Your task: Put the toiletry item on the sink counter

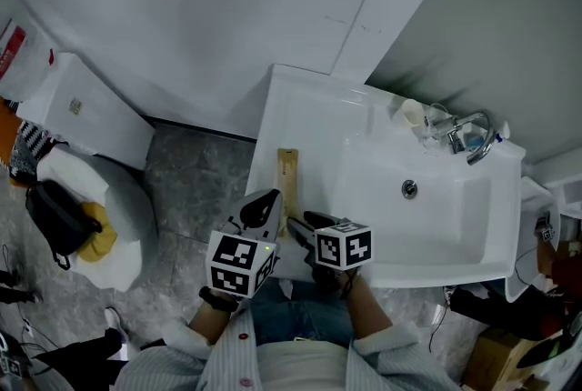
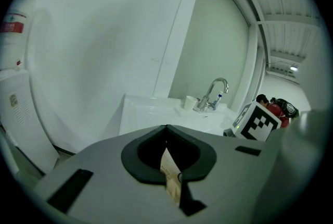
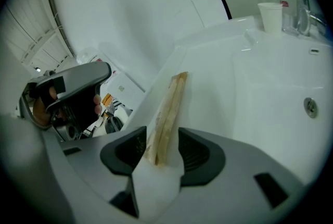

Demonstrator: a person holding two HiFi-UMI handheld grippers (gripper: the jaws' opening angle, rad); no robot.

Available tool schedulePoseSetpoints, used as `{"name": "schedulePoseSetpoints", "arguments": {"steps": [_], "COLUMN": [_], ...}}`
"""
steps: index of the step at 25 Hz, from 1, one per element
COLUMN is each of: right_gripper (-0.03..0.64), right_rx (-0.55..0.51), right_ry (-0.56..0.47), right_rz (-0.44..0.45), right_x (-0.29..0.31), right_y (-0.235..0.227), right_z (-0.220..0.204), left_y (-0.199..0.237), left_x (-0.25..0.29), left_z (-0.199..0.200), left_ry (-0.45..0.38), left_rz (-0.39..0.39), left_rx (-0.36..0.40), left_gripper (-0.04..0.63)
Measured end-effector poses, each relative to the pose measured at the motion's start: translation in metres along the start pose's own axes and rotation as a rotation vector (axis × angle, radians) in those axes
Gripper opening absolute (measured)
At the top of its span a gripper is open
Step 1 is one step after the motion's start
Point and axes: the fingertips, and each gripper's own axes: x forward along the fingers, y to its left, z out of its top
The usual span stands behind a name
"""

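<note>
The toiletry item, a long thin tan package (image 1: pixel 287 175), lies lengthwise on the left part of the white sink counter (image 1: pixel 305 107). In the right gripper view the package (image 3: pixel 170 106) runs away from me between the jaws of my right gripper (image 3: pixel 158 151). That gripper is open, with a gap on each side of the package. My left gripper (image 2: pixel 169 165) is shut, and a thin tan printed strip (image 2: pixel 171 181) that looks like the package is pinched between its pads. Seen from the head, both grippers (image 1: pixel 268 200) (image 1: pixel 307 221) sit at the package's near end.
The basin (image 1: pixel 436 207) with its drain fills the counter's right side. A faucet (image 1: pixel 475 139) and a white cup (image 1: pixel 412 113) stand at its far rim. A toilet (image 1: pixel 91 198) with a black bag (image 1: pixel 56 215) on it stands on the floor to the left.
</note>
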Motion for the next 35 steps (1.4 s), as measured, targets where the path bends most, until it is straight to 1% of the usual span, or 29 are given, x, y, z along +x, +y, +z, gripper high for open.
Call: {"name": "schedulePoseSetpoints", "arguments": {"steps": [8,14,19,23,26,35], "right_gripper": [0.183,0.183,0.179,0.146,0.124,0.063], "right_rx": [0.011,0.000,-0.044,-0.084,-0.125,-0.254], "right_ry": [-0.074,-0.117,-0.173,-0.246,-0.304,-0.506], "right_rz": [0.028,0.057,0.085,0.095,0.088,0.011], "right_x": [-0.043,-0.081,-0.117,-0.150,-0.174,-0.246], "right_y": [-0.011,-0.015,-0.012,-0.007,-0.004,0.007], "right_z": [0.014,0.025,0.044,0.062,0.075,0.116], "left_y": [-0.034,-0.063,-0.090,-0.115,-0.132,-0.172], "left_x": [0.000,0.000,0.003,0.004,0.004,0.001], "left_z": [0.004,0.012,0.028,0.045,0.058,0.105], "left_ry": [-0.004,-0.007,-0.026,-0.057,-0.084,-0.160], "left_rz": [0.010,0.013,-0.005,-0.035,-0.058,-0.135], "left_rx": [0.017,0.027,0.047,0.077,0.098,0.160], "left_gripper": [0.017,0.017,0.017,0.017,0.017,0.017]}}
